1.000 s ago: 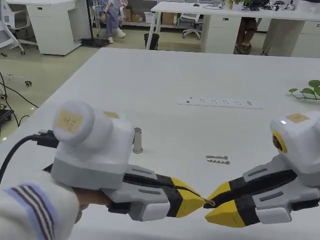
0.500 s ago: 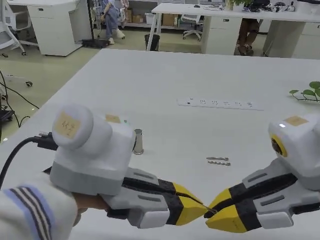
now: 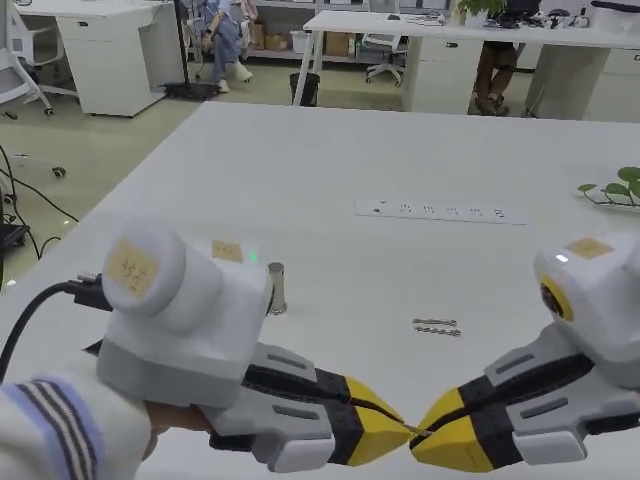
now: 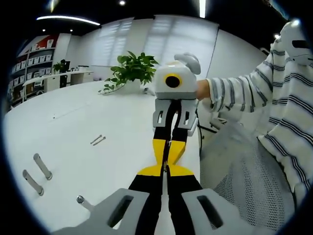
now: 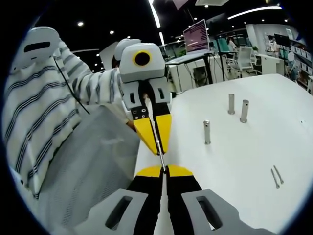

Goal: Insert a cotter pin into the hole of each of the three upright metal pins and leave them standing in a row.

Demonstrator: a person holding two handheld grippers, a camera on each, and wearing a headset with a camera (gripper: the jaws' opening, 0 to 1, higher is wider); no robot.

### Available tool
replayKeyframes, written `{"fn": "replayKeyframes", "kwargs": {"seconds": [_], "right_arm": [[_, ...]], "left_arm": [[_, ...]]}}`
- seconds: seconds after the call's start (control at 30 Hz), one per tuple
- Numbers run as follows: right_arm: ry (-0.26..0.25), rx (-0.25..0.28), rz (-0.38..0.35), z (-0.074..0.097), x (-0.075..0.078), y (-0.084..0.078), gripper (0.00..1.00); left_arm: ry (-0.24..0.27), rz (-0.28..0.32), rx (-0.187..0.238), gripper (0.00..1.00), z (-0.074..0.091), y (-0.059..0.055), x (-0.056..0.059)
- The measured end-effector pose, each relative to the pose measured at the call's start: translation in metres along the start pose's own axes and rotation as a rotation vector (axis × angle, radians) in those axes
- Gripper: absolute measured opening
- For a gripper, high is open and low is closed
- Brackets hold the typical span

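Right gripper view tells me the most: my right gripper has its jaws closed on one end of a cotter pin. The thin pin runs straight ahead into the seam of the left gripper, whose jaws are also pressed together on it, as far as I can make out. Both grippers meet tip to tip in the air near the front edge of the white surface.

I judge this to be a re-grip or handover of the first cotter pin, before any insertion. Two spare cotter pins lie flat and side by side farther out on the surface. The three upright metal pins stand beyond them, well apart from the grippers.

The held pin's long axis runs from one gripper to the other, across in front of me and roughly level. Which end is the looped one I cannot tell.

Next, one gripper should let go while the other keeps a firm end grip. The free end then has to line up with a metal pin's cross-hole, which is too small to see.
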State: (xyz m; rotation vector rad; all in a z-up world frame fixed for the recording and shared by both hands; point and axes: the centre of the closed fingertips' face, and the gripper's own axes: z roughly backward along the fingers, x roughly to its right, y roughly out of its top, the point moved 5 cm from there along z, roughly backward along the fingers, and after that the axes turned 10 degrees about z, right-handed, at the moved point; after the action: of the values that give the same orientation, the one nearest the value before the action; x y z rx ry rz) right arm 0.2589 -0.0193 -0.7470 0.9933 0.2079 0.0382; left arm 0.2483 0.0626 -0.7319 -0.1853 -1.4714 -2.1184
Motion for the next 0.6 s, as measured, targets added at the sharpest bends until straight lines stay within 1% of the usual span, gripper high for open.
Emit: {"fn": "replayKeyframes", "kwargs": {"seconds": [0.17, 0.33, 0.43, 0.5, 0.6], "right_arm": [[-0.004, -0.005, 0.017, 0.0002, 0.0, 0.0011, 0.04], [-0.005, -0.017, 0.042, 0.0015, -0.0011, 0.0029, 0.04], [-0.007, -0.028, 0.058, 0.0026, -0.0014, 0.0031, 0.04], [-0.009, -0.029, 0.063, 0.0033, -0.0015, 0.003, 0.04], [-0.009, -0.029, 0.065, 0.0048, -0.0025, 0.0032, 0.04]], "left_arm": [[0.001, -0.018, 0.0, 0.0, 0.0011, 0.0, -0.0005], [-0.004, -0.054, 0.004, 0.0, 0.0016, 0.0, 0.0002], [-0.005, -0.052, -0.002, 0.0, 0.0012, -0.0009, -0.0001], [-0.005, -0.035, -0.01, 0.0, 0.0003, -0.0032, -0.001], [-0.007, -0.046, -0.018, 0.0, -0.0005, -0.0058, -0.0009]]}}
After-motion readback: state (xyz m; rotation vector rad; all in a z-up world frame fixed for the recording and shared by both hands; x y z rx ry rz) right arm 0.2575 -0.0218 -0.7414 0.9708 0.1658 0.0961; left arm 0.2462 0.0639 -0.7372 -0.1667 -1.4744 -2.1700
